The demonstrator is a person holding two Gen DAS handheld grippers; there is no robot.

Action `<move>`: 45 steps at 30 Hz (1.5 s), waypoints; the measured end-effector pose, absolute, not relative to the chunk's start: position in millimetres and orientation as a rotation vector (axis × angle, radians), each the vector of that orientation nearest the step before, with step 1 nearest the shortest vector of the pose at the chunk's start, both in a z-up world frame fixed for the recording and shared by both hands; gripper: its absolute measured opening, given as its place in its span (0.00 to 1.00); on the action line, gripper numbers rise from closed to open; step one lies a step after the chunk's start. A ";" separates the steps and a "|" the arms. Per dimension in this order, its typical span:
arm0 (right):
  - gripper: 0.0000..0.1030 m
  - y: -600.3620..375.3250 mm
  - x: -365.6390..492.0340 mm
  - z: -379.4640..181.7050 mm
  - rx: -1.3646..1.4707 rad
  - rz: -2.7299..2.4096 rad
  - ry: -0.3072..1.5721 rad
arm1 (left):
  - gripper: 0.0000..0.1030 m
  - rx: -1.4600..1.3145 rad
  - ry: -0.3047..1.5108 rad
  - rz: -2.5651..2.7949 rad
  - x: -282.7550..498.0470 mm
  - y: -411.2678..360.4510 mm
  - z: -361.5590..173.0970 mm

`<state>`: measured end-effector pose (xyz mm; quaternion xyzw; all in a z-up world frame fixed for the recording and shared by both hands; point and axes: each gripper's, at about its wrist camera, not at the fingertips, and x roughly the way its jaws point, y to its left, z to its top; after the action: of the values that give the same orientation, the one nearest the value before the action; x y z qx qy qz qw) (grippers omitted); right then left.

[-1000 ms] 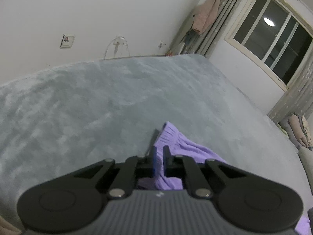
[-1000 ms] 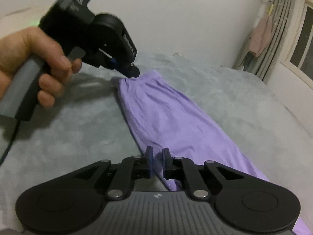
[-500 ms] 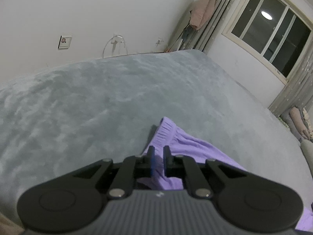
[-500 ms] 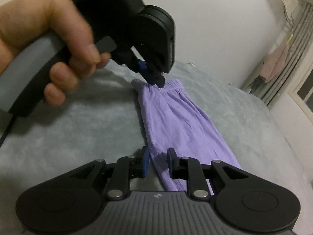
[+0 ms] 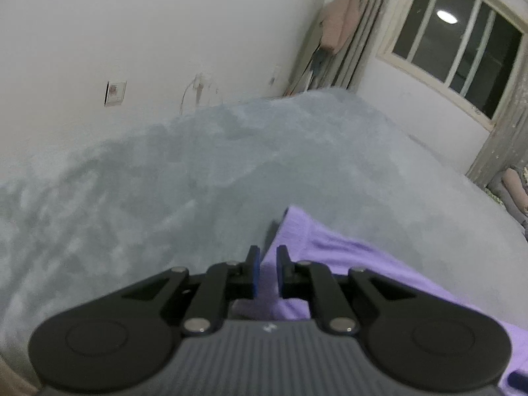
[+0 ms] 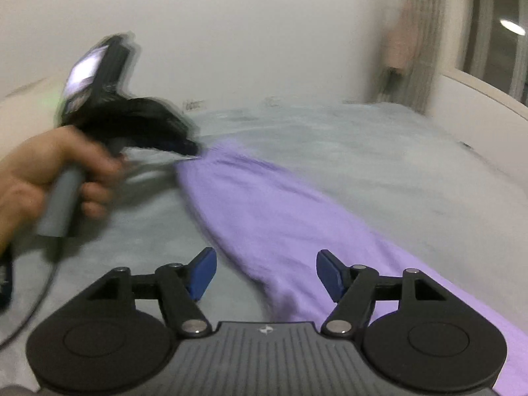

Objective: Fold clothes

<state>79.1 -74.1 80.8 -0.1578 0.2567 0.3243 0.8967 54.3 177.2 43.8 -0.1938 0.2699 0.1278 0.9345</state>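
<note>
Plain white wall [image 5: 165, 33] ahead of me, bare but for a small square wall plate [image 5: 115, 93] and a white cable looping by a socket [image 5: 198, 90]. Grey plush bed cover [image 5: 198, 171] fills most of the view and runs up to that wall. At the far right corner, grey patterned curtains [image 5: 363, 33] hang with a pink cloth [image 5: 340, 19] draped high on them. Beside them a window [image 5: 462, 46] with pale frame and dark panes; a round ceiling light [image 5: 447, 16] is reflected in the glass. Another curtain panel [image 5: 505, 132] right of the window, and something pinkish and bundled [image 5: 514, 188] below it, too blurred to identify. Room light is dim, cool.
</note>
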 end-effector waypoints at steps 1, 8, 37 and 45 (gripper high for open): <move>0.64 -90.7 82.7 81.4 -0.282 0.648 0.546 | 0.10 -0.384 0.540 0.244 52.0 172.9 48.0; 0.62 -134.5 72.3 69.1 -0.333 0.789 0.538 | 0.18 -0.410 0.582 -0.006 46.0 129.4 50.2; 0.04 -87.9 92.6 58.7 -0.306 0.712 0.560 | 0.27 -0.464 0.704 -0.029 54.7 121.4 20.9; 0.04 -101.0 99.4 51.4 -0.281 0.819 0.686 | 0.26 -0.456 0.710 -0.031 53.9 125.0 18.8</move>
<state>99.4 -101.0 51.4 -0.1334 0.3259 0.3889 0.8513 53.9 125.0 18.8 -0.2214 0.3446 -0.0152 0.9121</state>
